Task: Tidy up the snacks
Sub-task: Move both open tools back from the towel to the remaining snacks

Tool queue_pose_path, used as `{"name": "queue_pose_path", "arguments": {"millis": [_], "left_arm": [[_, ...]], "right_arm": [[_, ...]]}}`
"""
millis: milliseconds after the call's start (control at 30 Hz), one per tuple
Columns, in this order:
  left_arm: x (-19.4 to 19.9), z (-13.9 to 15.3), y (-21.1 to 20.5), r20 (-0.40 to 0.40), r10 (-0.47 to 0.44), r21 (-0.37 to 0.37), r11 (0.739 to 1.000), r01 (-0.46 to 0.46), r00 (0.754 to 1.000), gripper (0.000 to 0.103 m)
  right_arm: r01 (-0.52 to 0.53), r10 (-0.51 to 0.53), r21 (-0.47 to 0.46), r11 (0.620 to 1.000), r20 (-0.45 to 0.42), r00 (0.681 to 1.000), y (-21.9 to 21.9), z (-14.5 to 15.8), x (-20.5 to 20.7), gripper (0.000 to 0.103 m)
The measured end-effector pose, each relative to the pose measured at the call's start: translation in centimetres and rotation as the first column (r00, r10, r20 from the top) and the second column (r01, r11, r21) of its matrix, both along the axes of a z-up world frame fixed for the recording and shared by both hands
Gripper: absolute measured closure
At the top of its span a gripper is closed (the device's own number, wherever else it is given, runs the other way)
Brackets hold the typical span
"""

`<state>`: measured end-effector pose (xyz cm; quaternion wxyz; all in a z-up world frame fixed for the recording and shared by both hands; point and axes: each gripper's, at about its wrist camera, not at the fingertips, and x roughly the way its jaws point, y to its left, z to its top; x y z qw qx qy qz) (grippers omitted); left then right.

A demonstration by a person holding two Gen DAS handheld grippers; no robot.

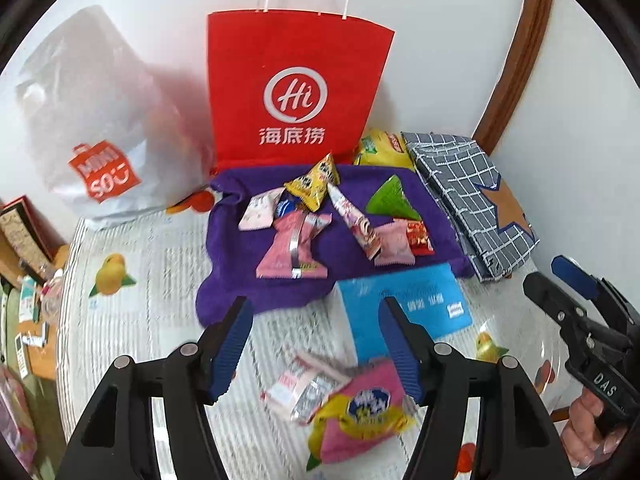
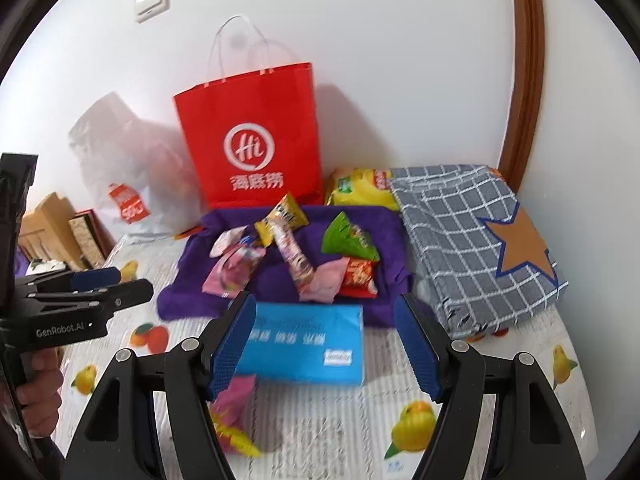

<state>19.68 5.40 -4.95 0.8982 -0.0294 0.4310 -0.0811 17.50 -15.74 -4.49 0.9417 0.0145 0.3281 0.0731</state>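
Observation:
Several small snack packets lie on a purple cloth point(image 1: 232, 280) point(image 2: 188, 280): a pink one point(image 1: 292, 248), a yellow one point(image 1: 316, 184) and a green one point(image 1: 390, 200) among them. A pink-and-yellow packet point(image 1: 360, 412) and a white-pink packet point(image 1: 304, 388) lie on the tablecloth below my open, empty left gripper point(image 1: 316, 344). My right gripper point(image 2: 326, 344) is open and empty above a blue tissue pack point(image 2: 304, 344) point(image 1: 404, 300). A red paper bag point(image 1: 296, 88) point(image 2: 252, 136) stands behind the cloth.
A white plastic bag point(image 1: 100, 120) stands left of the red bag. A yellow chip bag point(image 1: 380, 148) and a folded checked grey cloth point(image 1: 472, 208) point(image 2: 472, 240) lie at the right. The wall is close behind. Boxes point(image 2: 60, 232) sit off the table's left edge.

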Motion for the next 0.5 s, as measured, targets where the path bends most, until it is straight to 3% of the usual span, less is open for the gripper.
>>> {"name": "queue_pose_path", "arguments": {"millis": [167, 500], "left_arm": [[-2.0, -0.2, 1.3, 0.005, 0.035, 0.003, 0.999, -0.035, 0.999, 0.040], [-4.4, -2.1, 5.4, -0.017, 0.095, 0.000, 0.995, -0.095, 0.995, 0.040]], "right_arm": [[-0.028, 0.027, -0.018, 0.999, -0.019, 0.999, 1.4, -1.5, -1.8, 0.032], [-0.134, 0.134, 0.012, 0.991, -0.145, 0.980, 6.6, -6.8, -2.6, 0.032]]}}
